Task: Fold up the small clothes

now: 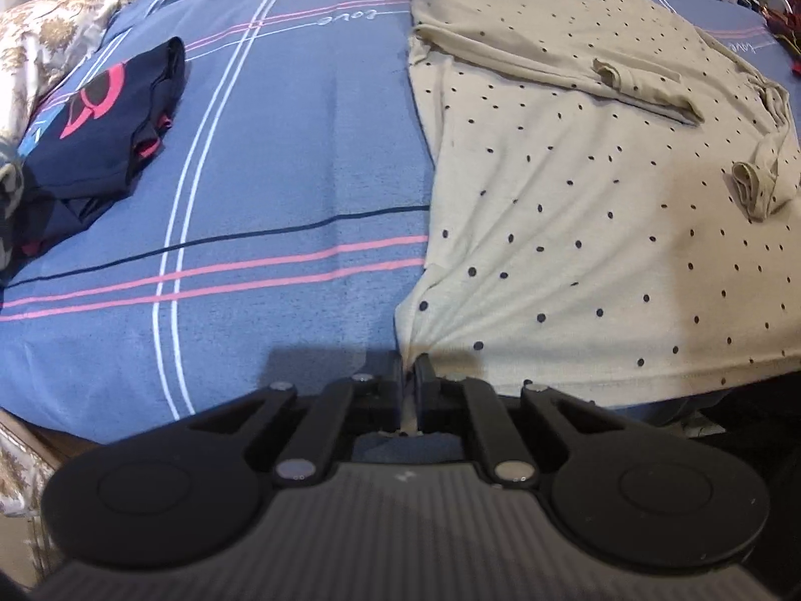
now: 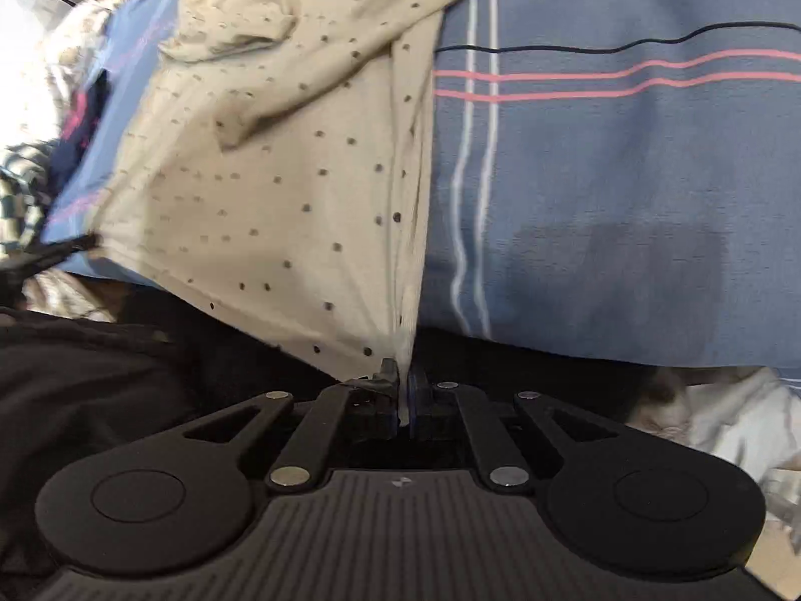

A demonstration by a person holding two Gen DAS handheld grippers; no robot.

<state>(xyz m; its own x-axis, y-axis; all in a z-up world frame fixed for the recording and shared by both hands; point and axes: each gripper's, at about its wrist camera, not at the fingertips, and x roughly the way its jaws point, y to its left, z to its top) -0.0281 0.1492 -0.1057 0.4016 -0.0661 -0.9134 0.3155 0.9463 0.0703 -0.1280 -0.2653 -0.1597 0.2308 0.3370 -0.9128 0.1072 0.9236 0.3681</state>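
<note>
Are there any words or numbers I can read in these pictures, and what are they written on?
"love": white cursive on the blue striped bedsheet, seen upside down near the far edge.
A second cursive word at the sheet's right edge looks like the same word, but it is too small to be sure.
The dotted beige shirt has no writing.
The folded navy garment shows a pink graphic, no readable letters.
Right wrist view: nothing readable.
</note>
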